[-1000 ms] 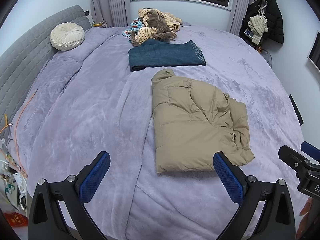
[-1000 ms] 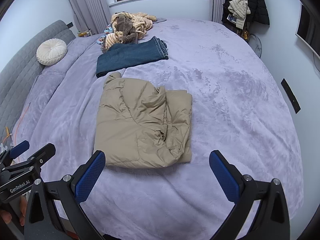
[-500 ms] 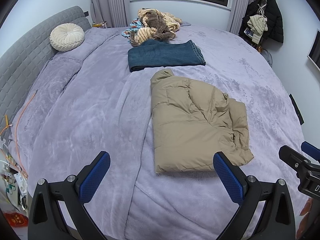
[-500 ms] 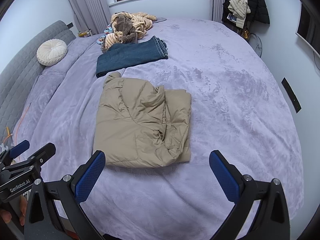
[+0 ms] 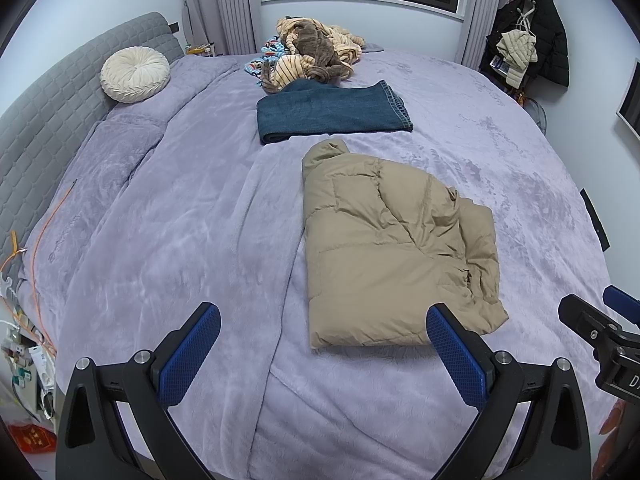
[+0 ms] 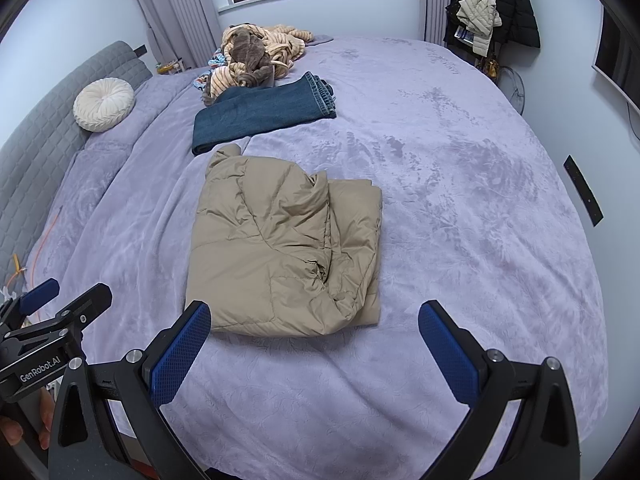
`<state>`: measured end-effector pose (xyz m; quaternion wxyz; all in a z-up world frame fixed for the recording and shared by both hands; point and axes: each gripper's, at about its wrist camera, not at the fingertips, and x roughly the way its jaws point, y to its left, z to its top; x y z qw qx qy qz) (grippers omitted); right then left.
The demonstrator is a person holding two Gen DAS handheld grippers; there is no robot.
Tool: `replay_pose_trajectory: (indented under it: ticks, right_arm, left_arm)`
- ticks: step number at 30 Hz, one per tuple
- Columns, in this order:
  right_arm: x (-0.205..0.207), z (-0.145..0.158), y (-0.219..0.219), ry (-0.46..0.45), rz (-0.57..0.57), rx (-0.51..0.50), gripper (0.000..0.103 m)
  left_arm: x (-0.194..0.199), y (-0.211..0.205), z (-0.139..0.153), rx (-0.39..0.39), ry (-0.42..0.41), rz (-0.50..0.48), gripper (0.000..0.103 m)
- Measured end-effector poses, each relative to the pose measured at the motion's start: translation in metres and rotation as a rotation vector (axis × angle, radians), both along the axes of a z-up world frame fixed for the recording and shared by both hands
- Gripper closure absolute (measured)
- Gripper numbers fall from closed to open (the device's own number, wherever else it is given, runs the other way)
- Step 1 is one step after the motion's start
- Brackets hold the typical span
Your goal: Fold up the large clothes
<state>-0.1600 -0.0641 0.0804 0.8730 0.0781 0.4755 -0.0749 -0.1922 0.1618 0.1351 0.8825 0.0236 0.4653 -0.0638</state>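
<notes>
we hold both tools above the near edge of the lavender blanket, each empty. our left gripper has its blue-padded fingers spread wide, touching nothing; our right gripper is equally wide, clear of the cloth. the folded tan puffer jacket lies mid-bed just beyond the fingertips, the folded jeans close behind it.

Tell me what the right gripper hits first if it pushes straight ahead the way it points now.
Likely the purple blanket on the bed: the open right gripper aims just right of the folded tan puffer jacket. Depth is uncertain, so its left finger might clip the jacket's near edge.
</notes>
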Motion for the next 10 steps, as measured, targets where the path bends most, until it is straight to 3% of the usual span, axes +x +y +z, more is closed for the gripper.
replay_pose_trajectory:
  ticks: [10]
  right_arm:
    - [0.0002,-0.0007,0.0006,0.001,-0.003,0.001,0.000]
  left_arm:
    - [0.0057,-0.0005,0.0032,-0.013,-0.004,-0.008,0.000]
